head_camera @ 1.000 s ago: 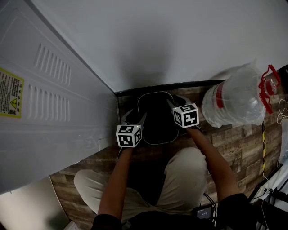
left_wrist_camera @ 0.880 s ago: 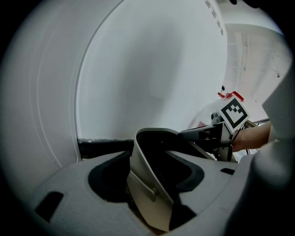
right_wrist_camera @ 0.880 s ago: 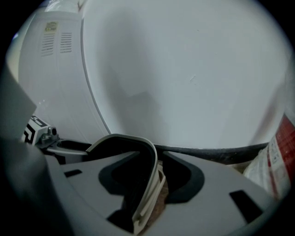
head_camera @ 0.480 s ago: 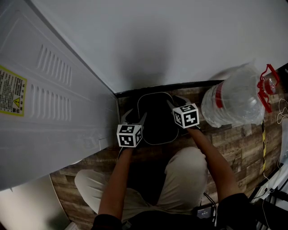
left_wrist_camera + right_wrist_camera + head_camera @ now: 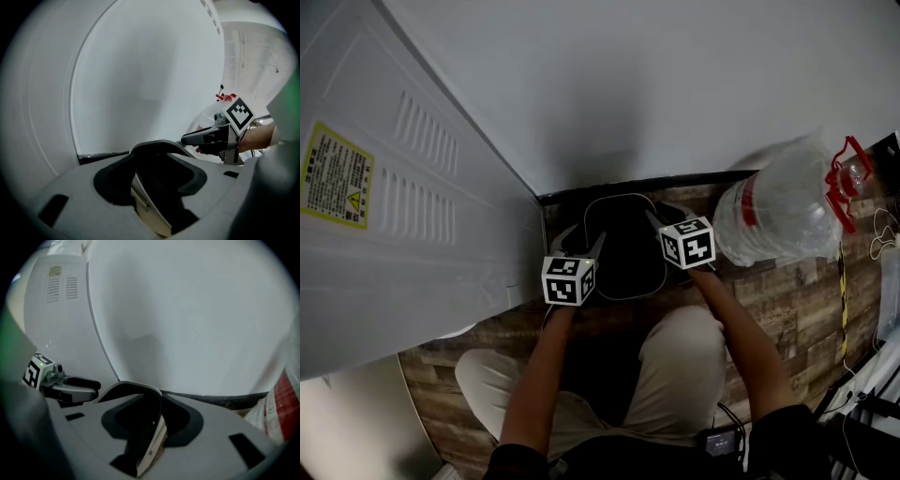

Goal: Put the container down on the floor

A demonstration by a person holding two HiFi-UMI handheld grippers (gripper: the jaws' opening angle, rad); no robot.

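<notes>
The dark container (image 5: pixel 626 246) rests on the wood-pattern floor (image 5: pixel 787 291) at centre frame, close against the foot of the white wall (image 5: pixel 675 94). Your left gripper (image 5: pixel 581 240) straddles its left side, jaws wide apart with the thin wall standing loose between them. Your right gripper (image 5: pixel 664 214) straddles the right side. Its jaws have just been closing slightly but are still wide and clamp nothing. A clear water bottle (image 5: pixel 778 216) lies to the right.

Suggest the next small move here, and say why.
Probably lift both grippers off the container: it seems to rest on the floor, its rim loose between the open jaws of the left gripper and the right gripper, whose jaws have just been closing slightly.
</notes>
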